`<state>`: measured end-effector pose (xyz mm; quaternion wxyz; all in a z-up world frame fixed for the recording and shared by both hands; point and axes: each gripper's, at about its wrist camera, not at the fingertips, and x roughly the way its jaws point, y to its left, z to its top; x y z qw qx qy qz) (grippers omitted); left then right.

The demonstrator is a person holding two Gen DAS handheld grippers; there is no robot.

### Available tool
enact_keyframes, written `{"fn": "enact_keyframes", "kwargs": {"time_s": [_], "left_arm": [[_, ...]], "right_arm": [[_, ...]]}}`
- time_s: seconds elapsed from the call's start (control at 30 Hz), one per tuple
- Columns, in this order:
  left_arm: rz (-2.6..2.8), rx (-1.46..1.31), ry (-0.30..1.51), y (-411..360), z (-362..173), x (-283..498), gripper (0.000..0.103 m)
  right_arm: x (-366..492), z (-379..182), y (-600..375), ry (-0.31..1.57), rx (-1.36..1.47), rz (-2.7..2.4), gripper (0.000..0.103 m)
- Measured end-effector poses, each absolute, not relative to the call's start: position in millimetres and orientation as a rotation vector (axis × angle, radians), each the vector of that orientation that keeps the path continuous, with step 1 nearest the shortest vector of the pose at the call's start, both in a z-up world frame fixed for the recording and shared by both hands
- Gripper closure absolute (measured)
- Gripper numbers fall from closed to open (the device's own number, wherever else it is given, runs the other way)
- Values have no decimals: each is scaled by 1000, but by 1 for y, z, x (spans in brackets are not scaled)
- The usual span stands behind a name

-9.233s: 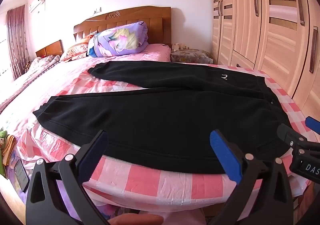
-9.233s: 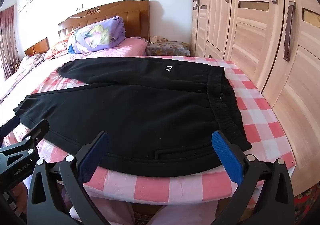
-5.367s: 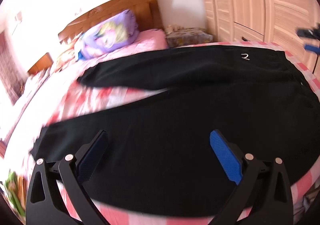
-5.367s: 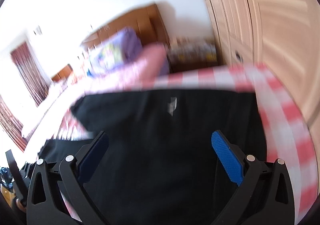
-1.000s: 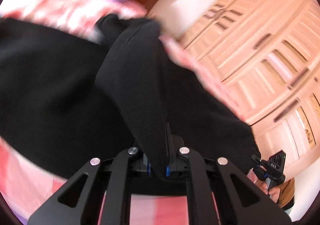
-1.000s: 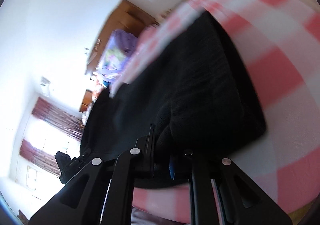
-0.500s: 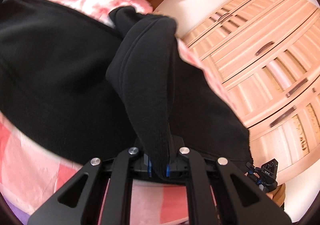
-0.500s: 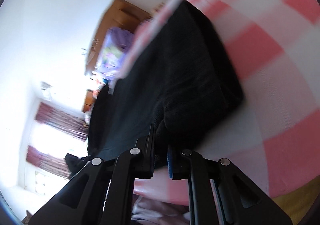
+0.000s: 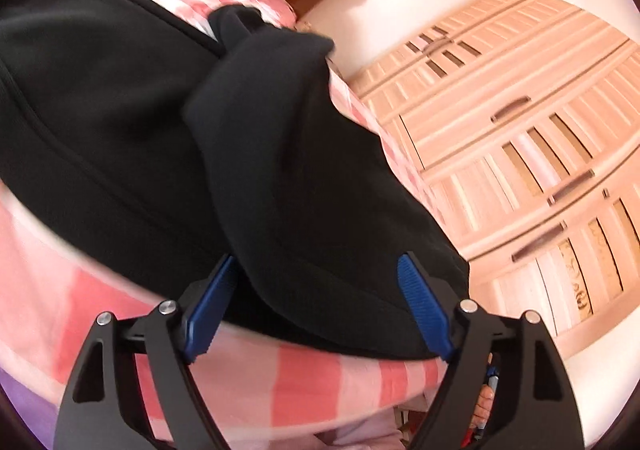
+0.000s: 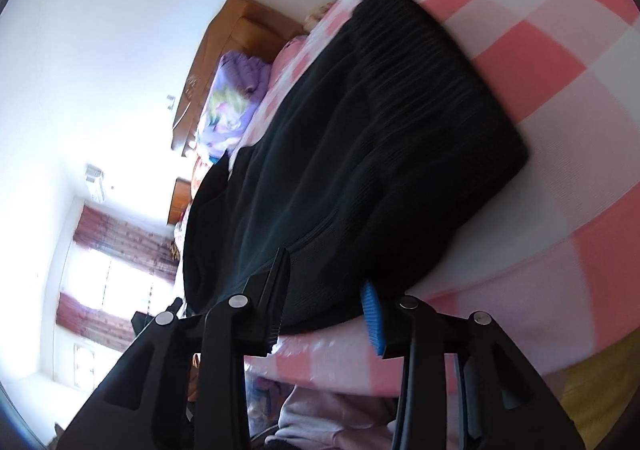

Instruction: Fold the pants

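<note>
Pants (image 9: 120, 122) lie on checked bed (image 9: 328, 382) beside wardrobe (image 9: 532, 154).

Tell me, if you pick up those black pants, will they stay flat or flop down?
Probably flop. The black pants already bend softly where one leg is doubled over the other, so they would likely sag from the left gripper. The fabric looks thick and fleecy, so probably a bit heavy, and unlikely to slide on the checked bedsheet.
</note>
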<state>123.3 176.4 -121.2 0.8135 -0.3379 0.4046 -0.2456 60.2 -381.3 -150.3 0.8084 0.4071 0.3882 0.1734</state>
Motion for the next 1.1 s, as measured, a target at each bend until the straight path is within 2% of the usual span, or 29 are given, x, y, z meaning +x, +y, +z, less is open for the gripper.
{"fn": "enact_keyframes", "kwargs": {"time_s": [0.2, 0.3, 0.33, 0.37, 0.4, 0.43, 0.47, 0.63, 0.83, 0.87, 0.93, 1.0, 1.03, 1.07, 1.1], "left_arm": [[-559, -696, 842, 148, -122, 113, 21], [-576, -692, 825, 140, -119, 109, 26], [-568, -662, 821, 136, -118, 108, 35], [-562, -626, 817, 132, -117, 107, 55], [-549, -586, 822, 127, -117, 106, 64], [-543, -569, 830, 126, -118, 107, 81], [-548, -575, 832, 127, -119, 107, 92], [-540, -521, 817, 126, -115, 102, 95], [-528, -556, 867, 131, -137, 105, 95], [-533, -561, 870, 132, -138, 105, 94], [-533, -550, 875, 133, -136, 104, 85], [-544, -557, 872, 136, -133, 102, 60], [-544, -567, 858, 140, -130, 99, 35], [-524, -567, 834, 145, -125, 94, 18], [-460, -542, 802, 151, -118, 87, 15]], "right_arm": [[71, -156, -340, 867, 823, 440, 67], [74, -152, -327, 867, 790, 452, 67], [74, -152, -324, 865, 775, 450, 67], [74, -154, -322, 862, 762, 446, 72], [74, -154, -320, 865, 753, 441, 79], [75, -154, -320, 869, 754, 442, 87], [74, -151, -322, 853, 753, 441, 94], [76, -133, -311, 808, 700, 446, 95], [83, -165, -315, 865, 766, 433, 96], [84, -164, -316, 869, 769, 441, 96], [85, -162, -318, 883, 763, 448, 91], [84, -159, -318, 903, 758, 452, 83], [81, -154, -317, 917, 730, 454, 80], [78, -152, -316, 924, 707, 452, 75], [75, -146, -314, 929, 672, 447, 71]]}}
